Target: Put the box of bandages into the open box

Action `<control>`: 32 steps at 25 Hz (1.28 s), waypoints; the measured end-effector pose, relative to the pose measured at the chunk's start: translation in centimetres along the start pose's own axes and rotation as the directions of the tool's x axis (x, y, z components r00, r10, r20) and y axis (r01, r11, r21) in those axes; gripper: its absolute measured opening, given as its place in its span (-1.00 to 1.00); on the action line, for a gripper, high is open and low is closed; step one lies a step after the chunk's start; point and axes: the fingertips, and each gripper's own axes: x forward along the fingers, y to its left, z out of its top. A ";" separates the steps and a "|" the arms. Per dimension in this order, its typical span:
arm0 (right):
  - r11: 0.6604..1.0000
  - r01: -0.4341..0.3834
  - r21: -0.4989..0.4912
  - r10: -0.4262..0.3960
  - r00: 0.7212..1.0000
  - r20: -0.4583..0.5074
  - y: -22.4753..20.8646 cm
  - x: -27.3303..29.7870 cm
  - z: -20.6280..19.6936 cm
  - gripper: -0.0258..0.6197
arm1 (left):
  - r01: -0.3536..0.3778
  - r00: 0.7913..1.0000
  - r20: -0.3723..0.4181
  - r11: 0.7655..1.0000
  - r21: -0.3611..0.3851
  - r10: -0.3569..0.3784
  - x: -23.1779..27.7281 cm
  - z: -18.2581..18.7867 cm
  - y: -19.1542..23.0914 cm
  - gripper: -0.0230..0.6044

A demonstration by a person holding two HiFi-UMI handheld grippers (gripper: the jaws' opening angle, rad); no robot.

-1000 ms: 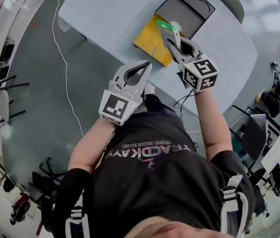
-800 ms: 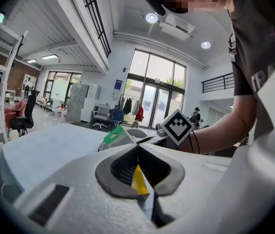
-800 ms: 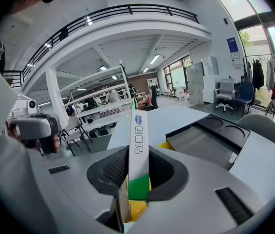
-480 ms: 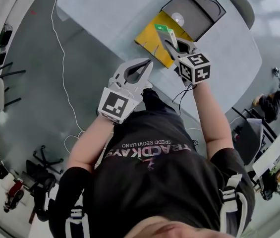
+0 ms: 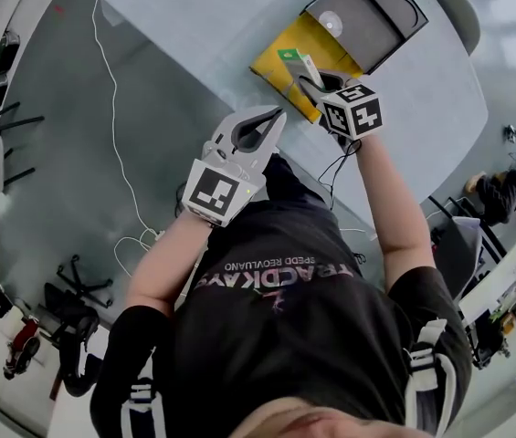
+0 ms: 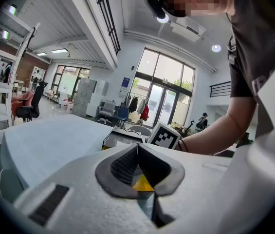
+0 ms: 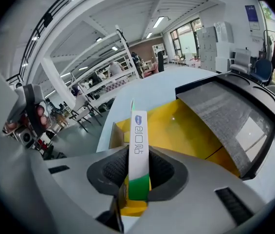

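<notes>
— Where is the box of bandages (image 7: 138, 150) sitting?
— The right claw (image 5: 308, 82) is gripping it, over the yellow open box (image 5: 305, 36) on the bench (image 5: 194, 16).
— And the left claw (image 5: 276, 114)?
— It is hanging clenched, holding nothing.

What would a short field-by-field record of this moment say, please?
right gripper: shut on the box of bandages, gripping its green end
box of bandages position: above the yellow inside of the open box, not yet released
open box: on the table, its grey lid swung back
left gripper: shut, nothing between its jaws, short of the open box
</notes>
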 end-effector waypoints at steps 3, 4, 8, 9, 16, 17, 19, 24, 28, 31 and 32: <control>1.000 -0.030 -0.009 0.029 0.998 -0.057 0.4 0.6 -0.8 -0.64 | -0.003 1.000 -0.003 1.000 -0.010 0.003 0.1 -0.4 0.0 -0.87; 0.999 -0.038 -0.012 0.037 0.996 -0.076 0.5 0.7 -1.0 -0.64 | -0.004 1.000 -0.003 1.000 -0.010 0.004 0.1 -0.4 0.0 -0.87; 0.998 -0.066 -0.012 0.064 0.990 -0.125 0.6 1.1 -1.4 -0.64 | -0.013 1.000 -0.002 1.000 -0.011 0.013 0.0 -0.4 0.1 -0.87; 0.997 -0.072 -0.010 0.070 0.989 -0.134 0.6 1.2 -1.4 -0.64 | -0.016 1.000 -0.001 1.000 -0.013 0.016 -0.1 -0.4 0.2 -0.87; 0.996 -0.089 0.002 0.088 0.976 -0.200 0.3 1.8 -1.6 -0.63 | -0.028 1.000 -0.003 0.999 -0.022 0.028 0.1 -0.7 0.2 -0.87; 0.996 -0.092 0.003 0.091 0.973 -0.212 0.3 1.9 -1.6 -0.63 | -0.028 1.000 -0.004 0.999 -0.024 0.028 0.2 -0.7 0.2 -0.87; 0.995 -0.099 0.000 0.096 0.968 -0.230 0.4 2.1 -1.5 -0.63 | -0.025 1.000 -0.003 0.999 -0.023 0.025 0.2 -0.7 0.1 -0.87; 0.995 -0.097 0.021 0.099 0.958 -0.270 0.0 2.4 -1.8 -0.63 | -0.016 1.000 -0.002 1.000 -0.020 0.016 0.4 -1.1 -0.2 -0.87; 0.995 -0.092 0.034 0.098 0.954 -0.284 -0.3 2.2 -1.9 -0.63 | 0.000 1.000 -0.007 1.000 0.001 0.000 0.5 -1.0 -0.7 -0.87; 0.997 -0.074 0.026 0.079 0.954 -0.290 -0.5 2.2 -2.1 -0.62 | 0.002 1.000 -0.010 1.000 -0.003 -0.002 0.4 -1.0 -0.8 -0.87; 0.997 -0.068 0.021 0.071 0.954 -0.293 -0.6 2.2 -2.2 -0.61 | 0.002 1.000 -0.009 1.000 -0.001 -0.002 0.3 -1.0 -0.7 -0.87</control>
